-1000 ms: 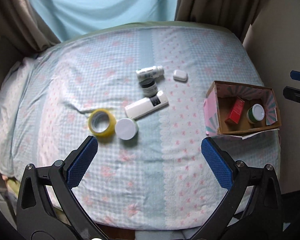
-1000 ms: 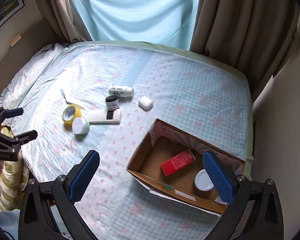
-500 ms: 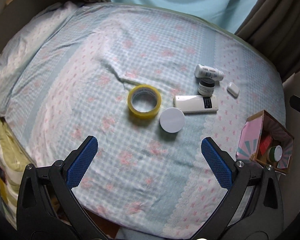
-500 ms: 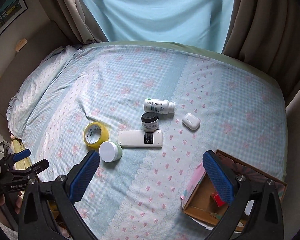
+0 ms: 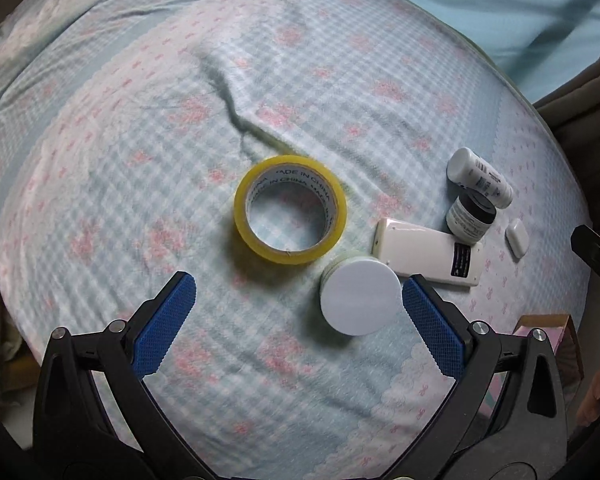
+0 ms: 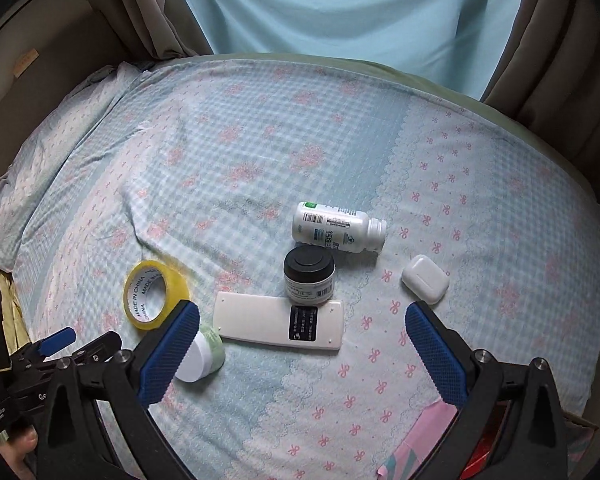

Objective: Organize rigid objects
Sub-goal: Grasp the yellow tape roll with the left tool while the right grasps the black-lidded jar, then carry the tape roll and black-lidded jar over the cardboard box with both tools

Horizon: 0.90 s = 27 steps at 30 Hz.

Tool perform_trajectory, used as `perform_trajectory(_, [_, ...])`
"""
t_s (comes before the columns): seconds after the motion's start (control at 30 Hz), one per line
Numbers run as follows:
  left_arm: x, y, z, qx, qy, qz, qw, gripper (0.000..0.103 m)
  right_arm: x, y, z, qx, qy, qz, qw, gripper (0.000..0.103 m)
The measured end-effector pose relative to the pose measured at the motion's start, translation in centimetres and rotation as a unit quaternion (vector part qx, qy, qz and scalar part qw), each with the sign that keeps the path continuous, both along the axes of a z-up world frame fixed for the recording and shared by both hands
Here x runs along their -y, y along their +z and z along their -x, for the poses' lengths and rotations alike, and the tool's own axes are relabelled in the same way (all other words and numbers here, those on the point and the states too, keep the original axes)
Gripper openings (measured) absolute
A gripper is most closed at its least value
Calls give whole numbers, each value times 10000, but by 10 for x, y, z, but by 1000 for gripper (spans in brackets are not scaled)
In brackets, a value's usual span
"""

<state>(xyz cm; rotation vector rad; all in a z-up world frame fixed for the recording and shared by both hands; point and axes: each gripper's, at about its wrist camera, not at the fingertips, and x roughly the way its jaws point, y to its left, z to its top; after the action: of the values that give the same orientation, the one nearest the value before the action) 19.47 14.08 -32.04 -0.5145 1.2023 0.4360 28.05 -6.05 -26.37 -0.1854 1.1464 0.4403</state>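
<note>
A: Item one, tongs. What do you log?

B: My left gripper [image 5: 296, 304] is spread wide and holds nothing; it hangs over the bed [image 5: 140, 120] at lower centre of the left view. My right gripper [image 6: 300, 340] is likewise spread and empty, lower centre of the right view.

A: Item two, loose goods?

B: Tape [image 5: 290, 215], a yellow roll lying flat, centre of the left view; it shows lower left in the right view. Jar [image 5: 360, 298], white lid and pale green body, just right of and below the tape and close to my left gripper's right pad [image 5: 430, 330]. Remote [image 6: 279, 321], white with a black label, lying flat at centre of the right view, its left end beside the jar. Pot [image 6: 309, 276], black lid, upright, touching the remote's upper edge. Bottle [image 6: 336, 227], white, on its side, just above the pot. Case [image 6: 425, 279], small and white, right of the pot, apart from it.

A: Item three, container?

B: Box [image 6: 420, 448], pink outside, only a corner visible at the lower right of the right view; I see something red inside it but cannot tell what.
</note>
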Motion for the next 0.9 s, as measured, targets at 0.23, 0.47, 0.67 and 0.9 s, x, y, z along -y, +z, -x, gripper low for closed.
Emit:
perform_trajectory(0.23, [-4,-63,-18,-81,367,-213,9991,103,-15,-65,-24,-17,-28,102,9999,101])
perform_trajectory(0.47, [-10,-96,-37,-115,266,-449,9986,103,-28,-114,-42,-65,135,446,9989,92])
perform_trajectory(0.67, [-18,-105,-46,-108,214,-539,9983,103,-31,-131,-53,-177,149,458,9987,86])
perform_trajectory(0.9, [-20,-103,-55,-46,108,-616,9980,97,-32,-141,-57,-319,3,416,9986,74])
